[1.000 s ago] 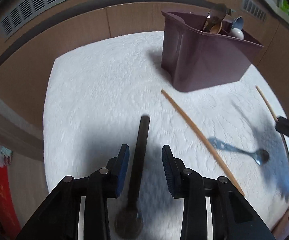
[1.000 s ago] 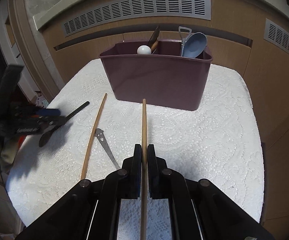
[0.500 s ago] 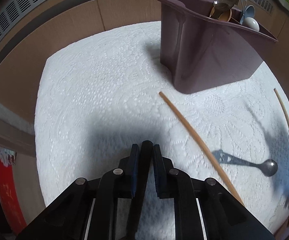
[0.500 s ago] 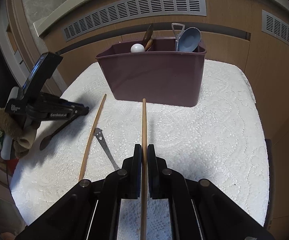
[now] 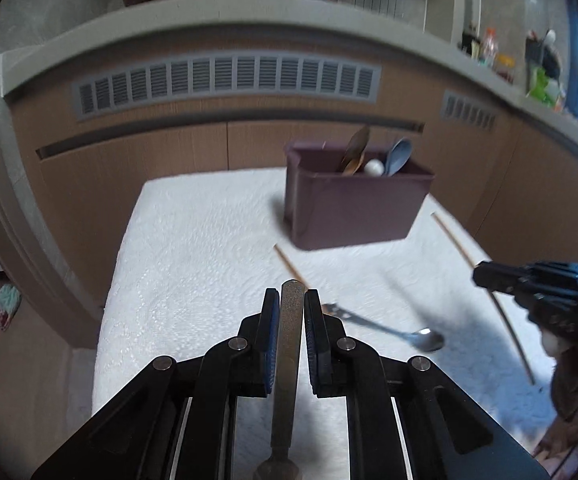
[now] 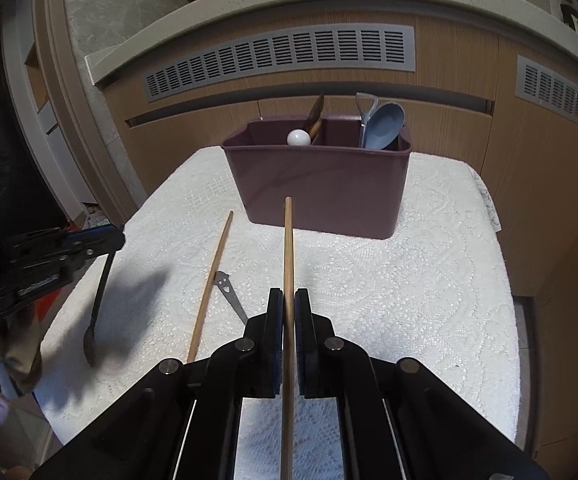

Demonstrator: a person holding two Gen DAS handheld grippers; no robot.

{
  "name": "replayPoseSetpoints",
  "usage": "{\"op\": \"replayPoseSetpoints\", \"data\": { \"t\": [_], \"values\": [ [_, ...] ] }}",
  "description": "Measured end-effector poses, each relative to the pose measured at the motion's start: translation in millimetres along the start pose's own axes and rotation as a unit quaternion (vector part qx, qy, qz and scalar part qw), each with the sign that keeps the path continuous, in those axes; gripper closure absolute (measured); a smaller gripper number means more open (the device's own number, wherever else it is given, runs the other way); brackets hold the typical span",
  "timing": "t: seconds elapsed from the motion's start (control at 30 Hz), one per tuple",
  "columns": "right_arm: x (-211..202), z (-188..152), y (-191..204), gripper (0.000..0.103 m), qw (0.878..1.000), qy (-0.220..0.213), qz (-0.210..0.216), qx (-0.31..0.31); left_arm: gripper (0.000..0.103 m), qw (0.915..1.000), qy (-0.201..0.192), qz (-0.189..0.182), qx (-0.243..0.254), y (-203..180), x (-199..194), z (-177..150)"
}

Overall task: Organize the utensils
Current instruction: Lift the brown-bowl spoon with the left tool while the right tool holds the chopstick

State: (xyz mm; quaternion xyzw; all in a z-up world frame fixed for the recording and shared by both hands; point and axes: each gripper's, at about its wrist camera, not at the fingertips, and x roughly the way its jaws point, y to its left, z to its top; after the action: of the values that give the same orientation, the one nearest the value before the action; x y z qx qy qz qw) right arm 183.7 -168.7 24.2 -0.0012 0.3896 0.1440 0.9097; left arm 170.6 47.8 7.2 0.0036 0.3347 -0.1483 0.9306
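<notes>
Two utensils are clamped: the left hand-held gripper [image 5: 292, 308] grasps a dark spoon [image 5: 289, 344], the right hand-held gripper [image 6: 289, 308] a chopstick [image 6: 288, 248]. Both hang above the bench [image 6: 429, 280], short of the maroon caddy [image 6: 321, 192]. Tip each upright over its own compartment, clearing the rim and standing spoons, before loosening

The right gripper [image 6: 285, 304] pinches a wooden chopstick [image 6: 287, 248] pointing ahead at the maroon caddy [image 6: 321, 188]. Just left of it lie a second chopstick [image 6: 213, 280] and a steel spoon handle [image 6: 229, 294]. Far left, the left gripper [image 6: 105, 240] grips a dark spoon [image 6: 97, 312].
</notes>
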Motion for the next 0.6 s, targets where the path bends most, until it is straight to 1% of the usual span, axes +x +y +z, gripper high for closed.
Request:
{"op": "replayPoseSetpoints", "data": {
  "t": [0.13, 0.33, 0.47, 0.53, 0.6],
  "values": [
    [-13.0, 1.8, 3.5, 0.097, 1.0, -0.013, -0.004, -0.007, 0.09, 0.9995, -0.022, -0.019, -0.01, -1.8, -16.8, 7.3],
    [-32.8, 9.2, 5.1, 0.097, 0.999, -0.039, -0.013, -0.012, 0.091, 0.9984, -0.053, -0.02, 0.001, -10.7, -35.2, 22.3],
    [-41.1, 17.9, 6.5, 0.097, 0.998, -0.058, -0.02, -0.017, 0.095, 0.9967, -0.078, -0.019, 0.012, -19.2, -42.2, 43.4],
    [-46.6, 28.2, 5.6, 0.097, 0.997, -0.073, -0.023, -0.021, 0.095, 0.9951, -0.095, -0.021, 0.018, -23.2, -45.0, 58.7],
    [-56.0, 46.7, 3.1, 0.097, 0.994, -0.101, -0.028, -0.023, 0.095, 0.9928, -0.115, -0.021, 0.023, -27.4, -47.1, 80.6]
  ]
}}
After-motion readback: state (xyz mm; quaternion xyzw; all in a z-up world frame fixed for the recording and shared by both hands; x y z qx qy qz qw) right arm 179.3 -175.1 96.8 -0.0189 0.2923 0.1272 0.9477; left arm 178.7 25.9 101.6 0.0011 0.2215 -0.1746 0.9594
